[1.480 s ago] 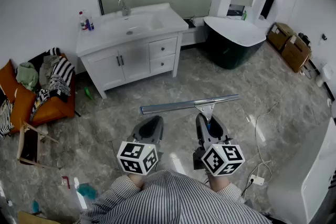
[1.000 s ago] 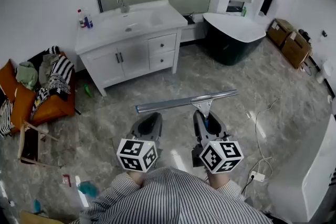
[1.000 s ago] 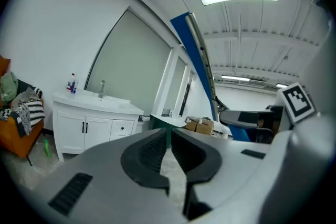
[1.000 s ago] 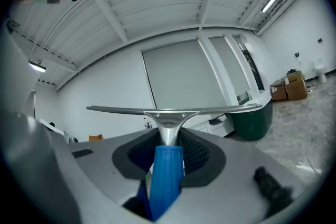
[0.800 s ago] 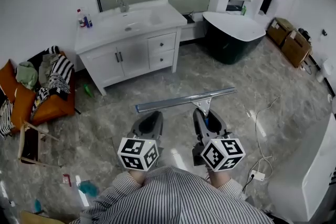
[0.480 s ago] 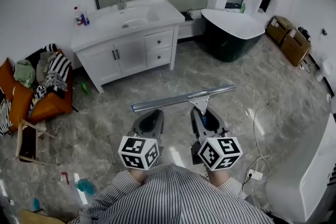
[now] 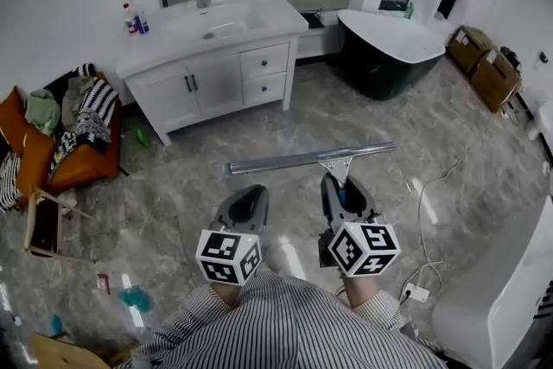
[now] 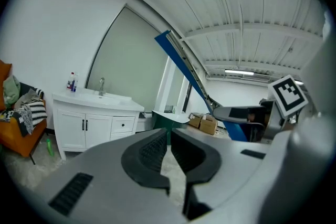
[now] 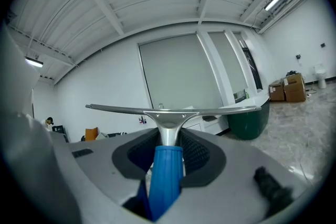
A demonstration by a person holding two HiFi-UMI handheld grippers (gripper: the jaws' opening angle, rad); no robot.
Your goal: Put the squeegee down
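The squeegee has a long metal blade (image 7: 311,159) and a blue handle (image 9: 165,181). My right gripper (image 7: 342,182) is shut on that handle and holds the blade crosswise, well above the grey marble floor. In the right gripper view the blade (image 9: 168,109) spans the picture just past the jaws (image 9: 169,139). My left gripper (image 7: 247,198) hovers beside it on the left, shut and holding nothing. In the left gripper view, its pads (image 8: 157,150) meet and the squeegee (image 8: 185,68) rises at the right.
A white vanity with a sink (image 7: 212,39) stands ahead against the wall, and a dark green bathtub (image 7: 386,56) to its right. An orange chair piled with clothes (image 7: 65,143) is at left. Cardboard boxes (image 7: 484,65) and a floor cable with a power strip (image 7: 416,293) lie at right.
Both grippers have drifted a little together, the squeegee still in the right one. The jaws stand as before. The view of the room has shifted slightly.
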